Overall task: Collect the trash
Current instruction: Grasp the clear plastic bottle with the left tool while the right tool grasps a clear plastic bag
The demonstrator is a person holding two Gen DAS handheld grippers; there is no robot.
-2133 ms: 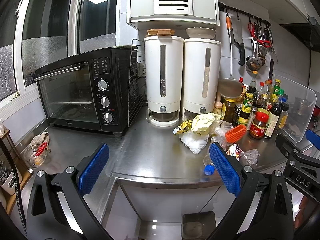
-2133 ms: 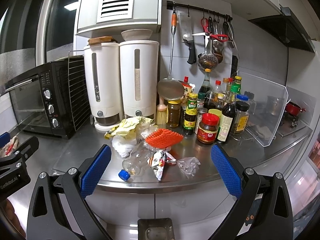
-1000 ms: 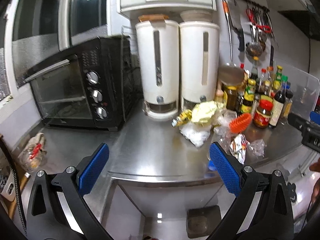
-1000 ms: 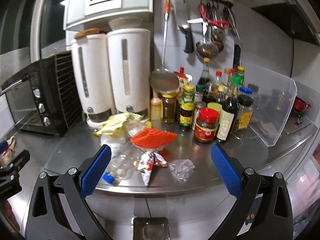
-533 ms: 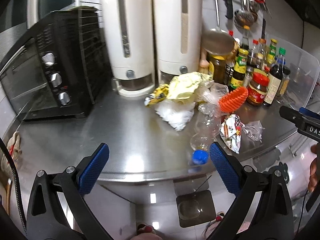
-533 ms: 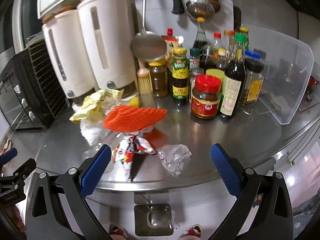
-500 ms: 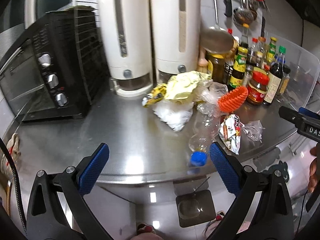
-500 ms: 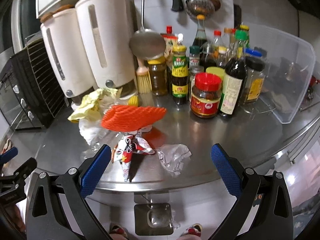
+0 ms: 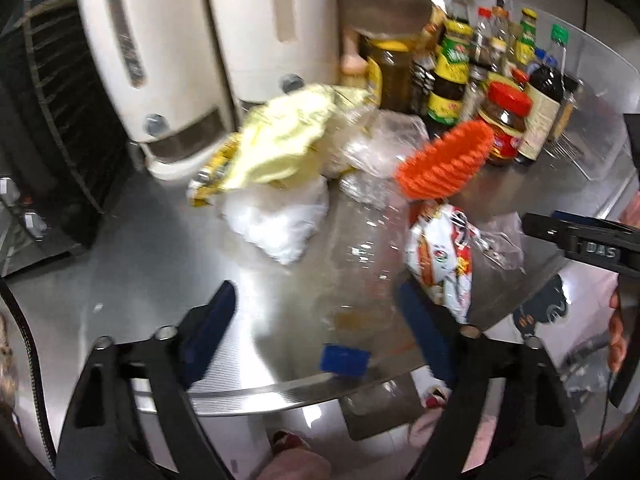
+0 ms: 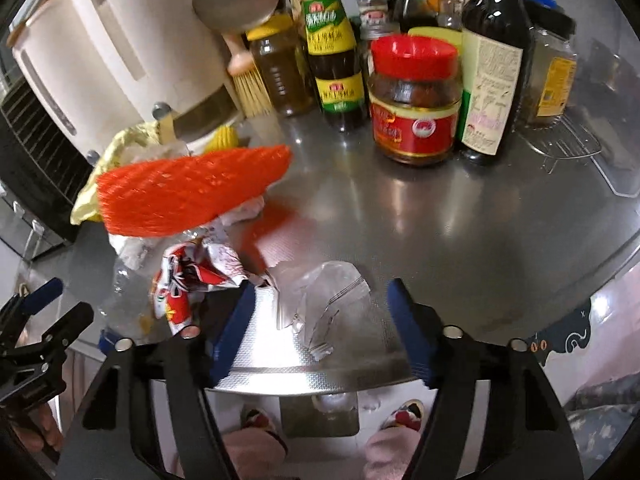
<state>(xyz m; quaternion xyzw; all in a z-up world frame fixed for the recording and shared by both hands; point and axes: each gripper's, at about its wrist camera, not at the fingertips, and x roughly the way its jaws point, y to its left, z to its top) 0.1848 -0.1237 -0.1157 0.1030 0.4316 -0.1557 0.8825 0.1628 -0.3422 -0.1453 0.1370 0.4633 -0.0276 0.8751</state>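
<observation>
Trash lies in a heap on the steel counter [image 9: 160, 248]. My left gripper [image 9: 320, 328] is open around the lower end of a clear plastic bottle [image 9: 356, 264] with a blue cap [image 9: 346, 360]. A red and white snack wrapper [image 9: 440, 260] lies by its right finger. My right gripper [image 10: 320, 328] is open around a crumpled clear plastic bag [image 10: 320, 304] near the counter's front edge. The snack wrapper [image 10: 192, 276] lies left of it, under an orange foam net [image 10: 188, 192]. A yellow wrapper [image 9: 280, 140] and a white plastic bag [image 9: 280, 216] lie behind.
Two white dispensers [image 9: 168, 48] and a black oven [image 9: 48, 128] stand at the back left. Sauce bottles and a red-lidded jar [image 10: 416, 96] crowd the back right beside a clear plastic shield [image 10: 608, 120]. The counter edge [image 10: 320, 380] runs just below both grippers.
Both grippers have moved forward and down onto the trash. The left one now straddles the bottle, the right one the clear bag. Both stay open.
</observation>
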